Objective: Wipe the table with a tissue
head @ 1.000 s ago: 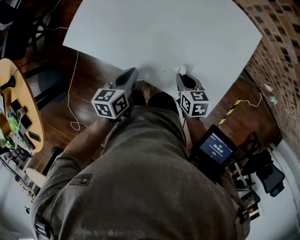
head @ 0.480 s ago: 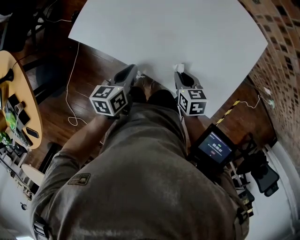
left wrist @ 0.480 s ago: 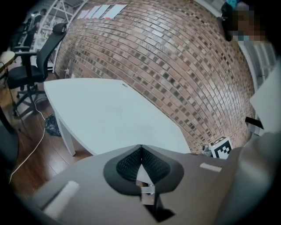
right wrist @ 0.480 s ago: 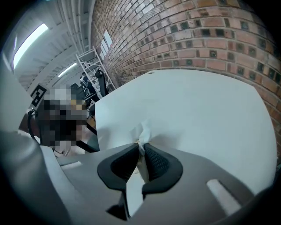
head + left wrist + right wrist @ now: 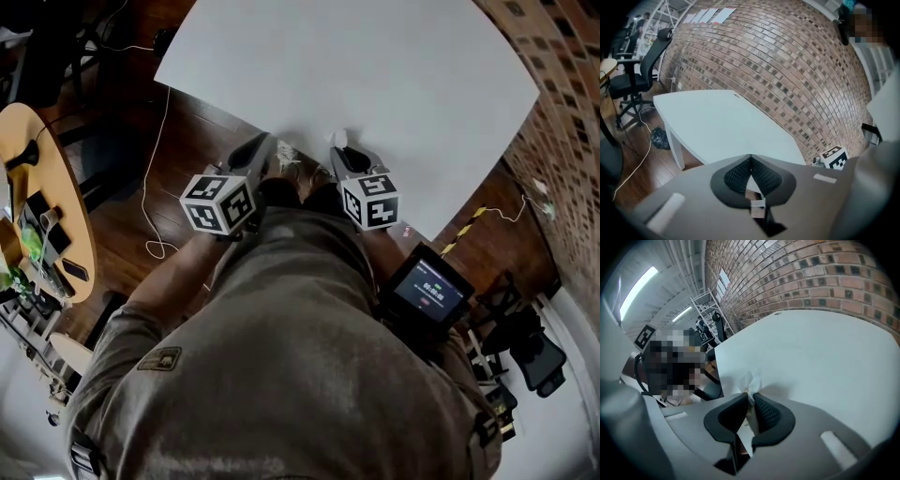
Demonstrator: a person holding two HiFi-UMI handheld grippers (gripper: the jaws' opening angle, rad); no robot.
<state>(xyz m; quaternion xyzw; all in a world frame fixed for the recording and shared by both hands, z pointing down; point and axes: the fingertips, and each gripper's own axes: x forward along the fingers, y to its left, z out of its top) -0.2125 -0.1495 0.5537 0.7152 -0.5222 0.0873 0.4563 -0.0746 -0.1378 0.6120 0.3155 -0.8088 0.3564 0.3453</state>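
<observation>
Two tools at the bench (image 5: 375, 75) near edge: right tool (image 5: 751, 401) pinched shut on the tissue (image 5: 750, 380), white tuft poking past its tips; left tool (image 5: 750, 158) closed, empty. Tissue looks light, limp, tear-prone. Grip the bunched middle, press gently.

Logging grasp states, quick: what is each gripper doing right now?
Left gripper: shut, nothing between its jaws.
Right gripper: shut on the tissue.
</observation>
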